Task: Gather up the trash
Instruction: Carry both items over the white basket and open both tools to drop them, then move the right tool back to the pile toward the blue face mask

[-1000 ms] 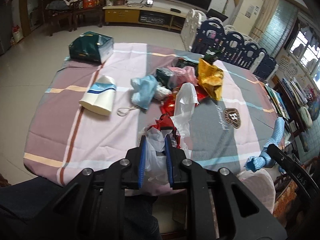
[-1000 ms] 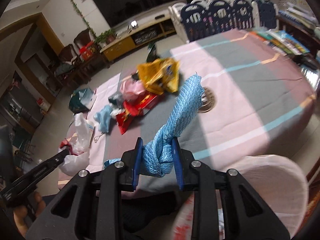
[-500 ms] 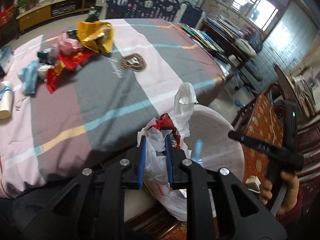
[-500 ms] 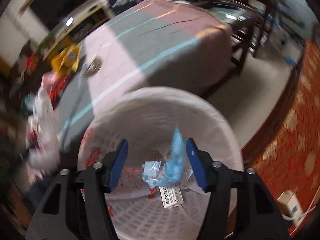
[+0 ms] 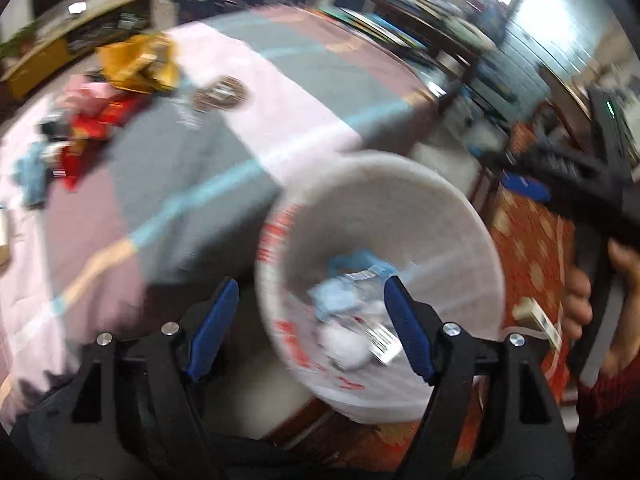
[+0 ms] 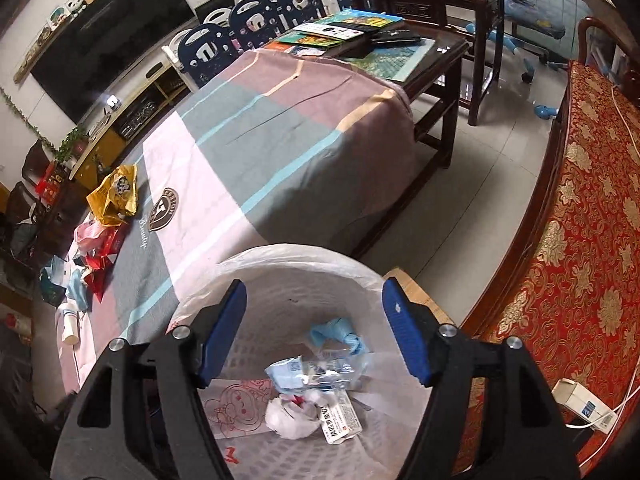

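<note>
Both my grippers hang over the lined waste basket, low in the frame of each wrist view. My left gripper has its jaws opening wide with nothing between the pads; through the gap I see only the basket's inside. My right gripper is likewise opening and holds nothing.

The trash already in lies at the basket's bottom: a blue knotted rag, a white crumpled bag and a printed packet. The rest of the task's trash lies on the table, at the left edge of the right wrist view: a yellow bag, red wrappers and a white cup nearer the bottom left. My right hand shows at the right edge of the left wrist view, just beside the basket.

What could go wrong, as I judge it: the liner sits loosely over the rim, so a jaw lifted carelessly could snag the plastic and drag it out or tip the basket. The two grippers are close together here, and swinging both back toward the table at once could knock them into each other. The left view is badly blurred, so I can't tell how near that jaw is to the rim
</note>
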A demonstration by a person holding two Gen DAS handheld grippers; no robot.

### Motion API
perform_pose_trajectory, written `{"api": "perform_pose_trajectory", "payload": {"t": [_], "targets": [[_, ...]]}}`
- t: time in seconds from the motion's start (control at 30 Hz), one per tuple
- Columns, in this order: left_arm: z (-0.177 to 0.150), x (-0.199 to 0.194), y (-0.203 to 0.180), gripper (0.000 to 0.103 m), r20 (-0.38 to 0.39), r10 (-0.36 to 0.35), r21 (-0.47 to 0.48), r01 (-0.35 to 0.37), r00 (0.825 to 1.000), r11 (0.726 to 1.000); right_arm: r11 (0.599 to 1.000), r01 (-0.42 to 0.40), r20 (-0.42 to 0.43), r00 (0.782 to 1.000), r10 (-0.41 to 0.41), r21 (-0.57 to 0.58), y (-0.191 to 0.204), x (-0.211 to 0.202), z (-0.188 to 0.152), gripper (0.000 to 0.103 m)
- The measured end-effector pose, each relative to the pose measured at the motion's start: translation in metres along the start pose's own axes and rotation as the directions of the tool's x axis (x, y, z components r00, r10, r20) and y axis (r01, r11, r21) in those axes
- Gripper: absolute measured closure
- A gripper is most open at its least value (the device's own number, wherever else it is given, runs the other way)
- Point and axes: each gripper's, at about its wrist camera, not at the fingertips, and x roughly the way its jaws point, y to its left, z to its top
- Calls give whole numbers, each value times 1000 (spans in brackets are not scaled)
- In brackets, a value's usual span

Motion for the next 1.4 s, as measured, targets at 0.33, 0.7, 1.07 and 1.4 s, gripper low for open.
{"api": "perform_pose_trajectory", "payload": {"t": [0.33,0.7,1.07,1.4], "targets": [[13,-98,118,18,163,488,-412,-390,858,824,975,-127,-37,992,122,-181,118,18,-9,34],[-2,-153,191,14,71,676,-635,-489,733,598,874,-312,-184,948,260,-372,292,97,-31,34],[-43,-144,245,10,-84,628,-782,-442,774,440,784,-408,-289,909,300,-467,442,162,-38,34],[-71,-133,286,10,-204,625,-854,-449,753,262,639,-444,-383,891,243,-628,532,194,-80,32]]}}
